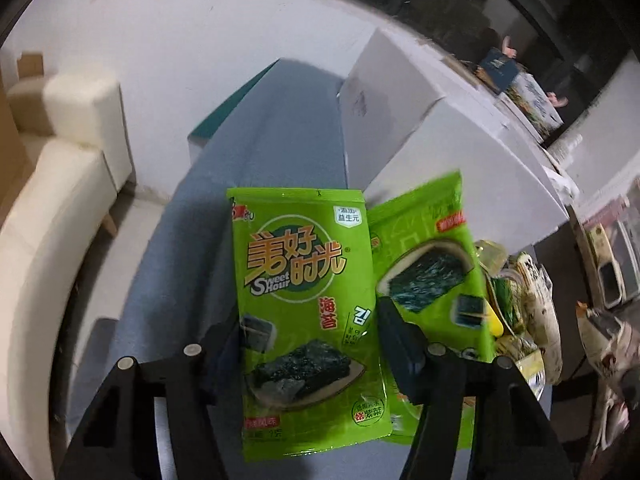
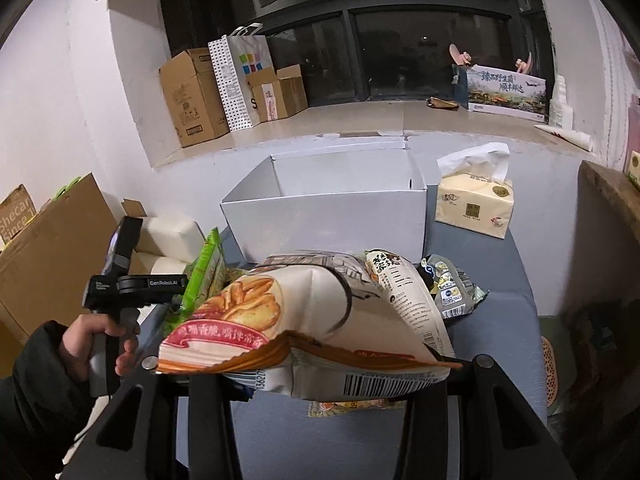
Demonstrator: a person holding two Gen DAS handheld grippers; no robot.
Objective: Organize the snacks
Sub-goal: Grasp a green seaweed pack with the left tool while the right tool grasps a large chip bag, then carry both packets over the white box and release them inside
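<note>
Right tongs' tips vanish under the chip bag (image 2: 304,320); second seaweed packet (image 1: 432,264) is motion-blurred at two o'clock, lower corner behind a finger.

Green seaweed packets (image 1: 308,312), white box (image 2: 328,208), blue-grey tablecloth (image 1: 256,168).

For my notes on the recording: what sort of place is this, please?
Probably a room in a home, perhaps a living room used for storage: a cream sofa, cardboard boxes on a window ledge, and a tissue pack on the blue-covered table.
</note>
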